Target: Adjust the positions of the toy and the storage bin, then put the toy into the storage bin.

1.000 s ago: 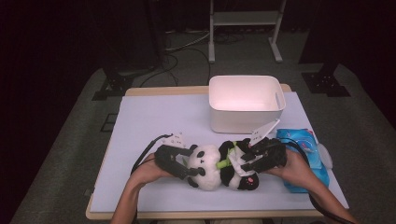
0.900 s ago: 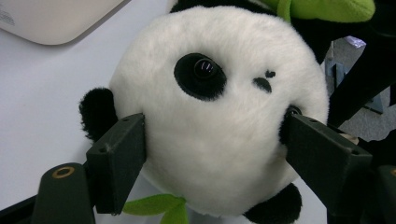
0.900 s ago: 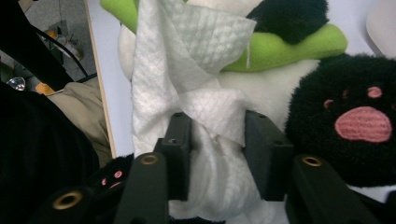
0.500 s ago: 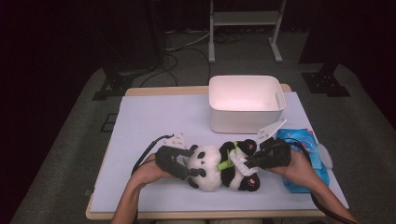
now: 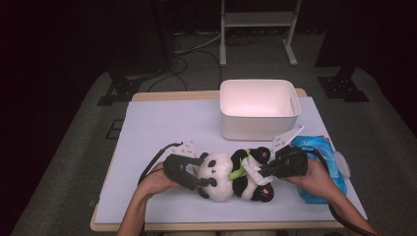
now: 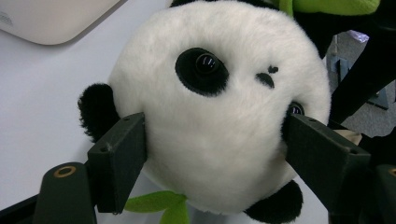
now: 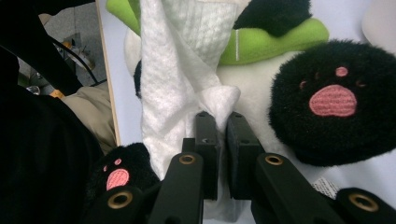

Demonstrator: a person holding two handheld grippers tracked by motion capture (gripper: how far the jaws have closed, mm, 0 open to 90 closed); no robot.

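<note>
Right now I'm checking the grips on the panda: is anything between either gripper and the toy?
Yes, on the right. The right gripper pinches a white wipe draped over the panda, so cloth lies between. The left gripper clamps the head directly, nothing between.

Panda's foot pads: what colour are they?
Pink, stitched on the black feet of the panda; clearest in the right gripper view.

The panda toy [image 5: 231,177] lies on the counter [image 5: 162,128] near its front edge. The bin [image 5: 259,109] stands at the toy's 1 o'clock, apart from it. The wipes packet [image 5: 322,162] lies at its 3 o'clock, and a wipe [image 7: 182,79] is draped on the toy.
</note>
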